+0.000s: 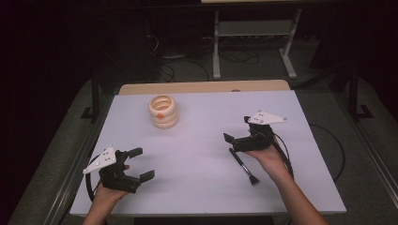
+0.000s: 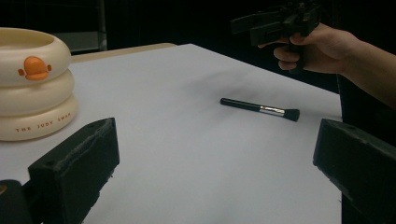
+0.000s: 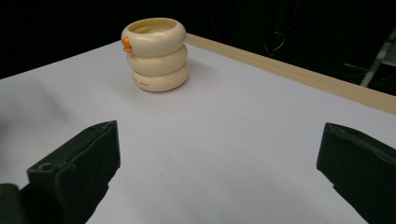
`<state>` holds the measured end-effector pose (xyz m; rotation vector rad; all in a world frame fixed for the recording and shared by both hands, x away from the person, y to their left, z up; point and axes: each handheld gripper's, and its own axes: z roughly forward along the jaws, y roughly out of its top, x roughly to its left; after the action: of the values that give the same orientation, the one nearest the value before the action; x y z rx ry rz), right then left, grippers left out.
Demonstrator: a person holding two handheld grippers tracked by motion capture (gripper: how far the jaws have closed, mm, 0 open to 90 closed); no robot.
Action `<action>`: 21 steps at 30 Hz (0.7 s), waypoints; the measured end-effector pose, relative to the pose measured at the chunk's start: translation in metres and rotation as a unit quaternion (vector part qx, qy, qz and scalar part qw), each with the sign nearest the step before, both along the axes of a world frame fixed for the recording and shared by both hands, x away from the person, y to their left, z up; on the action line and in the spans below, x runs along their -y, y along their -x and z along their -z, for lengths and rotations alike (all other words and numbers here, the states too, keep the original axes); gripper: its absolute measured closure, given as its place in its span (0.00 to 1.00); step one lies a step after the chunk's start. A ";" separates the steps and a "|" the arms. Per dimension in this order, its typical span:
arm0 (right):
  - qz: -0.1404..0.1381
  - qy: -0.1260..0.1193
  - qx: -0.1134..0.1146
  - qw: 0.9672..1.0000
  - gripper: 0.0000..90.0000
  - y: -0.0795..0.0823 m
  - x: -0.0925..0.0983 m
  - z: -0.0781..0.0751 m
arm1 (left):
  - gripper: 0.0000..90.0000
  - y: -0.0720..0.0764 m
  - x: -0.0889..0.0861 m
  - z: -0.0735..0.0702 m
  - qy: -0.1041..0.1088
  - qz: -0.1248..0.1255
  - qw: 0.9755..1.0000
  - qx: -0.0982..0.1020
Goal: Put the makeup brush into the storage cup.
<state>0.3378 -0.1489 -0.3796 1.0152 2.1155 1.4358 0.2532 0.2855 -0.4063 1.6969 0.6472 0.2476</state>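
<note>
Glossy plastic holder, matt table
</note>
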 end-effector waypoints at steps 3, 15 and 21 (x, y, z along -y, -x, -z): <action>0.003 -0.001 -0.006 1.000 0.00 0.000 0.000 -0.001 | 0.00 0.000 0.000 0.000 -0.001 0.002 1.000 0.000; 0.007 0.008 -0.027 1.000 0.00 0.002 0.007 -0.003 | 0.00 0.001 -0.001 0.000 0.002 0.000 1.000 0.005; 0.005 0.017 -0.035 0.999 0.00 0.003 0.007 -0.003 | 0.00 0.001 0.000 -0.001 0.005 0.001 1.000 0.007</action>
<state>0.3347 -0.1558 -0.3762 1.0769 2.1732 1.3731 0.2520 0.2859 -0.4056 1.6859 0.6349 0.2541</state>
